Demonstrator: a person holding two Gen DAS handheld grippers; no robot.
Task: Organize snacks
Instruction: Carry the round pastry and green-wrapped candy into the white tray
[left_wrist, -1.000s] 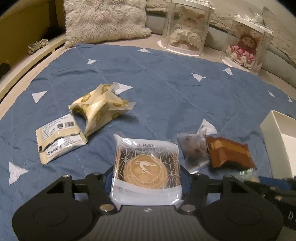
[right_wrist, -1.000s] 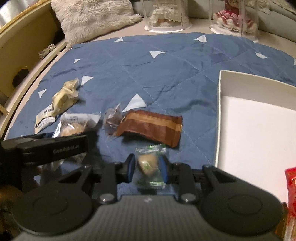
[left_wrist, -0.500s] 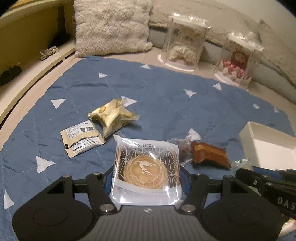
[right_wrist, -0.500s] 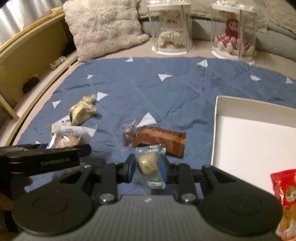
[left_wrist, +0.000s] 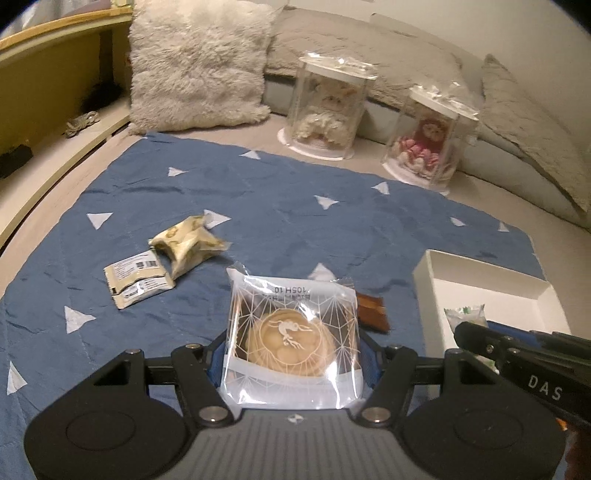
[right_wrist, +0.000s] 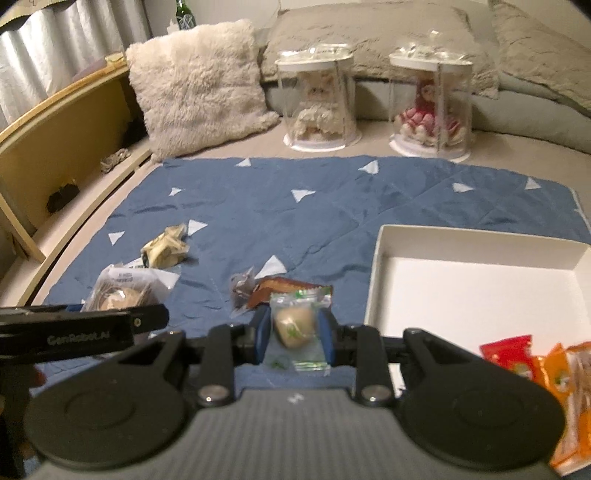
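My left gripper (left_wrist: 291, 354) is shut on a clear packet with a round mooncake (left_wrist: 291, 328), held above the blue cloth (left_wrist: 295, 221). My right gripper (right_wrist: 293, 332) is shut on a small clear packet with a tan candy (right_wrist: 295, 321), held left of the white box (right_wrist: 476, 280). The candy packet also shows in the left wrist view (left_wrist: 465, 314) over the box (left_wrist: 487, 280). On the cloth lie a brown bar (right_wrist: 284, 290), a small dark sweet (right_wrist: 242, 290), a crumpled yellow wrapper (left_wrist: 188, 245) and a beige sachet (left_wrist: 138, 282).
Red and orange packets (right_wrist: 535, 365) lie at the box's near right corner. Two clear domes with dolls (right_wrist: 319, 107) (right_wrist: 430, 107) and a furry cushion (right_wrist: 199, 103) stand behind the cloth. A wooden bed frame (right_wrist: 62, 122) runs along the left.
Both grippers have risen and pulled back with their packets, so more of the bed shows. The right gripper has shifted toward the white box.
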